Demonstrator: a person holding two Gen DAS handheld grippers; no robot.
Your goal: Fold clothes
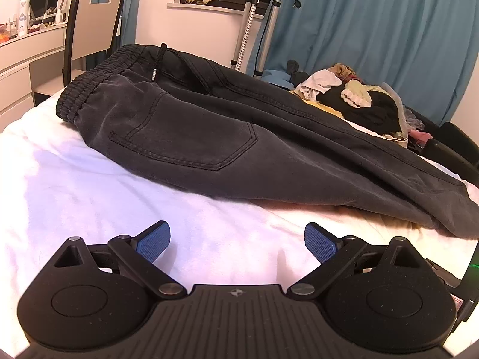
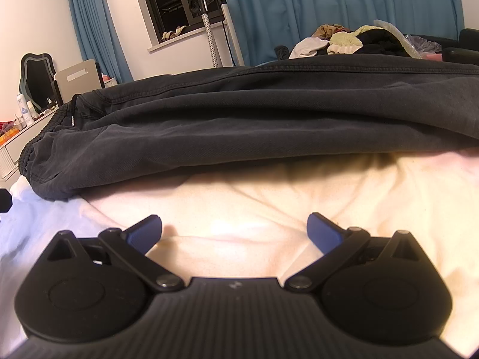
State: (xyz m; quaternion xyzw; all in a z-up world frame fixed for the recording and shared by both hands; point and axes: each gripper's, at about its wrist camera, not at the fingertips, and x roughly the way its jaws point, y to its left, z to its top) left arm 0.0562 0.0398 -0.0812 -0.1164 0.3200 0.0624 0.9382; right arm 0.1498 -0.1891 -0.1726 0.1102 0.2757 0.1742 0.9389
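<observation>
Black trousers (image 1: 209, 125) are laid lengthwise across a white bed sheet (image 1: 89, 197), folded leg over leg. Only from the left wrist view are the back pocket (image 1: 191, 137) and drawstring (image 1: 158, 59) seen. The left gripper (image 1: 237, 240) is spread wide and empty. The right gripper (image 2: 234, 233) is likewise wide, held low before the trouser leg.

A home bedroom: bed (image 1: 89, 185), blue curtains (image 1: 359, 30), dressing table (image 1: 27, 51).
</observation>
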